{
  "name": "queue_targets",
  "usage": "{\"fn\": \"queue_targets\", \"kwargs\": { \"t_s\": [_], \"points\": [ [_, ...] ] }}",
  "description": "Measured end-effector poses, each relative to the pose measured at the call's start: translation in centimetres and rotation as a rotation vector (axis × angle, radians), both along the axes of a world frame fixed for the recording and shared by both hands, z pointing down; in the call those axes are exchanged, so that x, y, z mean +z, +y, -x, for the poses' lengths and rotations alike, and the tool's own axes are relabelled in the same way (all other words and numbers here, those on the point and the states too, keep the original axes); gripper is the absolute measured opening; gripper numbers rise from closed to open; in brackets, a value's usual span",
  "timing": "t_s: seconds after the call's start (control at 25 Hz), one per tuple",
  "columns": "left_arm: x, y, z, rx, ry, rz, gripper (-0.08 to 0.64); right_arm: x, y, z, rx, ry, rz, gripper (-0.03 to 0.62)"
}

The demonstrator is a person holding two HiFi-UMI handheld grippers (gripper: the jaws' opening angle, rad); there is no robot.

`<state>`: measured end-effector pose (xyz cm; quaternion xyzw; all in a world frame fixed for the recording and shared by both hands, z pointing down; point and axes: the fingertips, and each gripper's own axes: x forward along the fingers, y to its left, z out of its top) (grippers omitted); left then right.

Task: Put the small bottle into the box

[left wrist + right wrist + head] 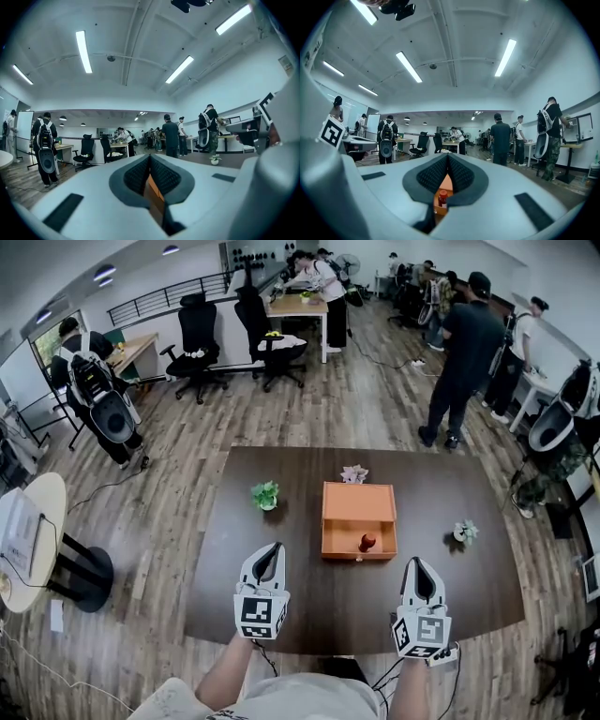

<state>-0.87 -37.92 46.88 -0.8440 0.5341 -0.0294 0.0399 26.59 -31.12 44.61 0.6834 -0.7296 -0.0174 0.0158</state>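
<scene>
An orange box [347, 504] lies open at the middle of the dark table [469, 587]. A small red bottle [367, 542] stands upright in its near right part. Both grippers hover over the table's near edge, short of the box. My left gripper [274, 547] is shut and holds nothing. My right gripper [415, 562] is also shut and empty. In the left gripper view the closed pads [136, 176] leave a slit that shows the orange box [153, 193]. In the right gripper view the bottle [442, 198] and box [446, 183] show below the closed jaws.
A green potted plant [266, 494] stands left of the box, a pinkish one [354, 473] behind it and a small pale one [464, 532] to its right. Office chairs, desks and several standing people fill the room beyond. A round white table [28, 540] stands at left.
</scene>
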Motion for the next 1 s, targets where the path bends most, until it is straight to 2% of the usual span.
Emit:
{"fn": "queue_targets", "kwargs": {
  "t_s": [0.4, 1.0],
  "points": [
    [-0.3, 0.9, -1.1, 0.000, -0.005, -0.004, 0.003, -0.2, 0.6, -0.8, -0.011, 0.000, -0.006, 0.001],
    [-0.4, 1.0, -2.2, 0.011, -0.008, -0.008, 0.003, 0.3, 1.4, -2.3, 0.024, 0.009, 0.005, 0.000]
  ]
}}
